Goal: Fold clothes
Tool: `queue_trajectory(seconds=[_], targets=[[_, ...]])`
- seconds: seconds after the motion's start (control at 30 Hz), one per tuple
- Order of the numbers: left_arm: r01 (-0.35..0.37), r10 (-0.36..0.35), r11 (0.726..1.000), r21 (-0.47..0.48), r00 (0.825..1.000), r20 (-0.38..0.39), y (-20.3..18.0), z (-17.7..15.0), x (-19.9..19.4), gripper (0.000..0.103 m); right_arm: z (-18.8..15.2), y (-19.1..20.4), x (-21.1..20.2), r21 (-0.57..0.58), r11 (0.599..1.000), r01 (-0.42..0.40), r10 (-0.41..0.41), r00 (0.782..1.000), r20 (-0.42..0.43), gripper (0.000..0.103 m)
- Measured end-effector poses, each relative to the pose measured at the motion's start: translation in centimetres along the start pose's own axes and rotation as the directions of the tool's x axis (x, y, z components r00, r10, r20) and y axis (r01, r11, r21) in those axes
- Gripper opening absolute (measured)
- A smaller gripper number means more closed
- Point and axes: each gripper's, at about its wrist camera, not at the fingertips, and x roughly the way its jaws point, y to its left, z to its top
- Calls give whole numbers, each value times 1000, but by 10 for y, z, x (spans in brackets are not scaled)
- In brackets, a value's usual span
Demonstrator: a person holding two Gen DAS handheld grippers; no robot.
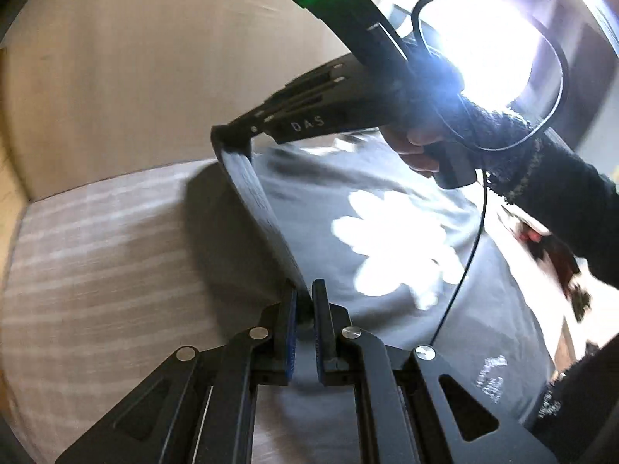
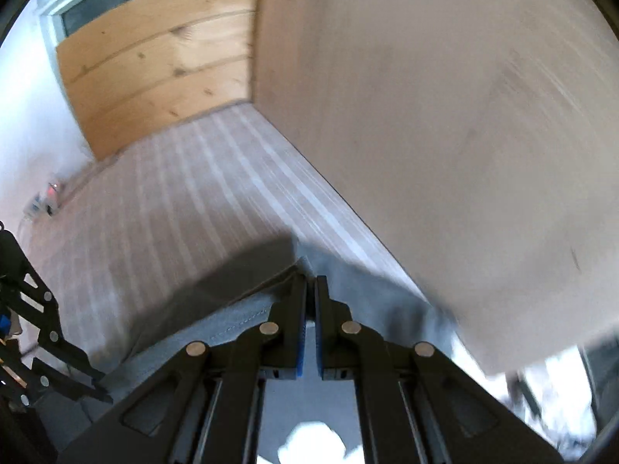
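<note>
A grey T-shirt (image 1: 329, 181) with a white print (image 1: 390, 239) lies on a striped bed cover (image 1: 96, 251). My left gripper (image 1: 303, 297) is shut on the shirt's edge at the bottom of the left wrist view. That edge runs taut up to my right gripper (image 1: 232, 141), held by a hand in a dark sleeve (image 1: 561, 201) and pinching the same hem. In the right wrist view, my right gripper (image 2: 310, 288) is shut on a lifted fold of the T-shirt (image 2: 232, 328), and the left gripper's frame (image 2: 38, 328) shows at the left edge.
A beige wall (image 2: 445, 116) borders the bed cover (image 2: 174, 193), with a wooden headboard (image 2: 154, 58) at its end. A bright window (image 1: 483, 38) glares behind the right hand. A black cable (image 1: 464, 270) hangs over the shirt. Dark red clutter (image 1: 549, 247) lies at the right.
</note>
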Motion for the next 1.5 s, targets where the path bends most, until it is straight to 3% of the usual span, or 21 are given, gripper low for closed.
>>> queue_trajectory(seconds=[0.1,0.33,0.43,0.5,0.57,0.63,0.7,0.8,0.9,0.93,1.0,1.07,1.23,1.33,1.43,1.5], targets=[[50,-48,998,36,998,-52,-23,-2,30,4,-28,-18,8,64,998,12,-10,999,-42,4],[88,-81,995,45,987,-136,-39,-9,77,4,-61,-24,37,70,996,47,-38,991,-132,4],[124,-114,992,37,975,-190,-43,-15,86,6,-70,-23,40,35,995,92,-83,977,-197,13],[142,-134,990,23,967,-216,-43,-21,80,11,-77,-28,29,40,991,128,-118,975,-190,23],[146,-137,989,31,969,-206,-41,-28,61,15,-82,-39,8,115,984,138,-123,984,-128,24],[130,-122,991,36,977,-177,-33,-31,37,15,-78,-44,-6,181,979,92,-85,995,-47,23],[54,-46,997,54,989,-141,-20,-28,22,15,-72,-35,-5,204,979,32,-35,999,8,23],[-51,58,997,64,991,-120,1,-19,29,15,-56,-16,24,189,981,-31,32,999,-4,23],[-33,38,999,43,992,-118,14,-11,50,15,-48,1,59,167,982,-83,93,994,-53,23],[-18,24,999,45,991,-134,17,-11,56,15,-48,5,71,150,986,-73,86,993,-86,23],[-10,20,998,58,982,-187,20,-17,71,15,-54,2,84,111,993,49,-34,990,-136,21],[-11,26,997,77,979,-202,20,-25,77,15,-57,-19,81,184,974,133,-105,982,-154,21],[9,3,998,59,981,-194,25,-28,73,15,-46,-17,62,232,971,50,-47,999,-19,21],[6,8,998,70,981,-193,24,-26,75,15,-29,8,90,174,985,-7,16,999,-47,21],[13,-1,998,62,981,-192,27,-26,74,15,-27,12,114,131,983,125,-115,990,-83,23],[14,-1,998,64,981,-192,28,-27,71,15,-27,0,102,196,964,177,-164,983,-79,23]])
